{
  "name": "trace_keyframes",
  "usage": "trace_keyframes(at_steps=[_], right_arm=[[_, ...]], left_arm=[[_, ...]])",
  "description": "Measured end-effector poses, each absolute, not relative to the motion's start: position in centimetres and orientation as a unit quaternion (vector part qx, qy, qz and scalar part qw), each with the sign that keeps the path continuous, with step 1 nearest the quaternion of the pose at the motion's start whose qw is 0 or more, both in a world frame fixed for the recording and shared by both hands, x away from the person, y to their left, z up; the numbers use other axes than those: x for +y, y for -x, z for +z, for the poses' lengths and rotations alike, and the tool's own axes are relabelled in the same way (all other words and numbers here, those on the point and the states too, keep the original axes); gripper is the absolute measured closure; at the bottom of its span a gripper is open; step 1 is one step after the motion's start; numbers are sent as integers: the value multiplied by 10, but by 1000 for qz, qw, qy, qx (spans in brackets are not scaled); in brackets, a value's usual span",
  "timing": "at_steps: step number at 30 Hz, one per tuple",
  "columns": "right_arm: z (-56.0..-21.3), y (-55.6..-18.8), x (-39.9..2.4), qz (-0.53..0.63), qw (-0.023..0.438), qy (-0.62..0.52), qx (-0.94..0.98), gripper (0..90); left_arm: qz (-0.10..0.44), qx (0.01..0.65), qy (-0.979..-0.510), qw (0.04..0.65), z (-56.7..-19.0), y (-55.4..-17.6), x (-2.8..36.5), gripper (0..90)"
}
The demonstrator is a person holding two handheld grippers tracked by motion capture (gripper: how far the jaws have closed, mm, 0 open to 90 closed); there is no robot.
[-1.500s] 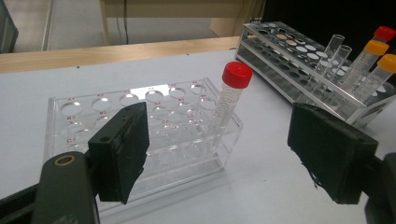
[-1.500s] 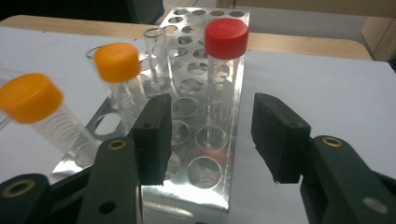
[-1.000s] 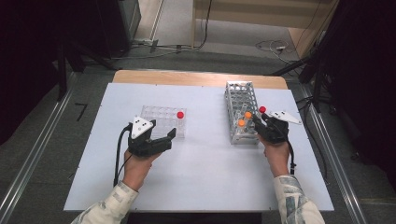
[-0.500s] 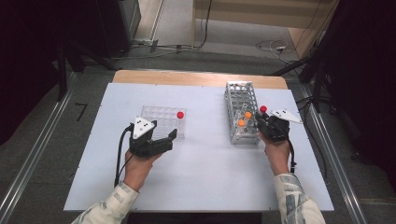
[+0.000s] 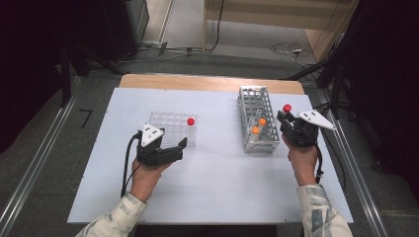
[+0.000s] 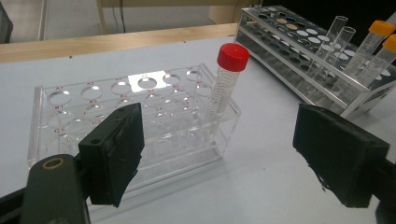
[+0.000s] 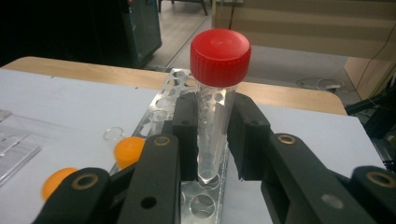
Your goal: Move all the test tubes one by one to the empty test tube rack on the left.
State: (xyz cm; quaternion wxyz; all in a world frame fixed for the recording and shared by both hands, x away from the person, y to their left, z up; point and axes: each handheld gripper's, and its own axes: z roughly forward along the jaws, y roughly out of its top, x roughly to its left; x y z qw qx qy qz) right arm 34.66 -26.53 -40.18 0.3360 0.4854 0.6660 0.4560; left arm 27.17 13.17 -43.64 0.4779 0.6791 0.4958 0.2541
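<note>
Step in hand: a clear plastic tube with a red screw cap (image 7: 215,98) is being lifted out of the silver wire-mesh metal rack (image 5: 258,118); its tip hangs just above the rack's holes.
Right gripper (image 7: 212,137): clamped on that tube below the cap, holding it upright; the jaws have just been closing on it.
Left gripper (image 6: 233,154): jaws spread wide with nothing between them, having just opened a little further; it waits just in front of the clear acrylic rack (image 6: 56,93).
Acrylic rack contents: one matching red-capped tube (image 6: 226,88) at a corner hole.
Metal rack contents: two orange-capped tubes (image 5: 258,125), some uncapped ones.
Surface: pale blue-white tabletop (image 5: 217,192).
Next move, as I judge it: lift clear, carry leftwards to the acrylic rack, keep the tube vertical, line up with a free hole.
</note>
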Motion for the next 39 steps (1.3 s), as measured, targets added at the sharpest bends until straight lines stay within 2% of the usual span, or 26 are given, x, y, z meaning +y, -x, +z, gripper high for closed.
trace_keyframes(at_steps=[17,23,32,39], right_arm=[[-393,-289,-264,474,282,-444,706,713],[-405,-278,-247,473,248,-424,731,713],[-424,-269,-219,463,220,-393,763,713],[-433,-268,-191,461,199,-363,785,713]], left_arm=[[256,493,-678,481,-436,-271,130,169],[256,491,-678,484,-435,-270,130,178],[255,489,-677,488,-434,-268,131,189],[233,481,-682,500,-430,-264,123,191]])
